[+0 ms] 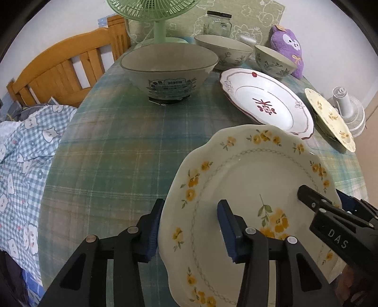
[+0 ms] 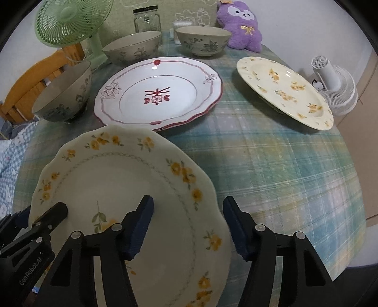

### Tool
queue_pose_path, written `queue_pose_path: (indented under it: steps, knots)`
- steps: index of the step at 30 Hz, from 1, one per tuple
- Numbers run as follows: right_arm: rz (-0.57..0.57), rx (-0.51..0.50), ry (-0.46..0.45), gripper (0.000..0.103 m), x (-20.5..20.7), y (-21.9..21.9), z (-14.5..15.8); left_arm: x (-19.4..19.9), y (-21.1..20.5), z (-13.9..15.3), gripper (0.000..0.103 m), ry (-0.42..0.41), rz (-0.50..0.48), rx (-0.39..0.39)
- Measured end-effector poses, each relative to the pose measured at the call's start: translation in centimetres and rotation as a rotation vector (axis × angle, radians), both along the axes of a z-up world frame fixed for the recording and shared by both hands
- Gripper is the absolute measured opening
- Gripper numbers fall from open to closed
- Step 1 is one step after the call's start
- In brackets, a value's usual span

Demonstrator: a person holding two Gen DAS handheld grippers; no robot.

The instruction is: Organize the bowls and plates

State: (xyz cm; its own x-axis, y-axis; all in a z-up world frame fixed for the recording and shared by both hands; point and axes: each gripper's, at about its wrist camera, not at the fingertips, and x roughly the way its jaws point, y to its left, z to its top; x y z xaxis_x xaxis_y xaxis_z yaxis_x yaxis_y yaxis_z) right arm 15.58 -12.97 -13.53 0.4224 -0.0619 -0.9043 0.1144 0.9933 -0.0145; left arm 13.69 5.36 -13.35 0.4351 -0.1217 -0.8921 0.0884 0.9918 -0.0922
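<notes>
The large cream plate (image 1: 248, 200) with yellow flowers is lying on the table (image 1: 113, 153), filling the lower right of the left wrist view and the lower left of the right wrist view.

The left hand-held gripper (image 1: 190, 230) is straddling the plate's left rim at the bottom of its view: one blue-padded finger is sitting outside the rim over the plaid cloth, the other over the plate's face. Its jaws are standing apart, and the pads are not pressing the rim.

The right hand-held gripper (image 2: 187, 228) is straddling the opposite rim in the same way, one finger over the plate's face and the other outside over the cloth. Its jaws are also apart, with no visible pinch on the rim. Each gripper is showing at the edge of the other's view.

Above the cream plate in both views, the white plate (image 2: 158, 93) with a red border is lying very near or slightly under its far edge. A smaller yellow-flowered plate (image 2: 285, 91) is sitting tilted at the right, well apart.

Three bowls are standing further up the frame: the big bowl (image 1: 169, 68) with a printed label, the middle bowl (image 2: 132, 47) and the small bowl (image 2: 203, 40), both with leaf patterns. Behind them are standing a green fan (image 2: 70, 21), a glass jar (image 2: 147, 19) and a purple plush toy (image 2: 241, 23). A white fan (image 2: 335, 85) is lying past the table's right edge.
</notes>
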Motion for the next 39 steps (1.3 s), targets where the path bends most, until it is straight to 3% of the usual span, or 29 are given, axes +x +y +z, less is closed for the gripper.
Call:
queue_pose_path:
  steps: [18, 31, 39]
  knots:
    - [-0.055, -0.001, 0.046, 0.061, -1.0, -1.1, 0.9, -0.1, -1.9, 1.0, 0.047, 0.026, -0.011, 0.045]
    - [-0.024, 0.018, 0.007, 0.06, -1.6, -9.5, 3.2, -1.3, -9.9, 3.3, 0.047, -0.014, 0.035, 0.045]
    - [0.008, 0.015, 0.009, 0.06, -0.7, -14.1, 2.9, -0.8, -14.4, 2.4, 0.047, -0.006, 0.078, 0.038]
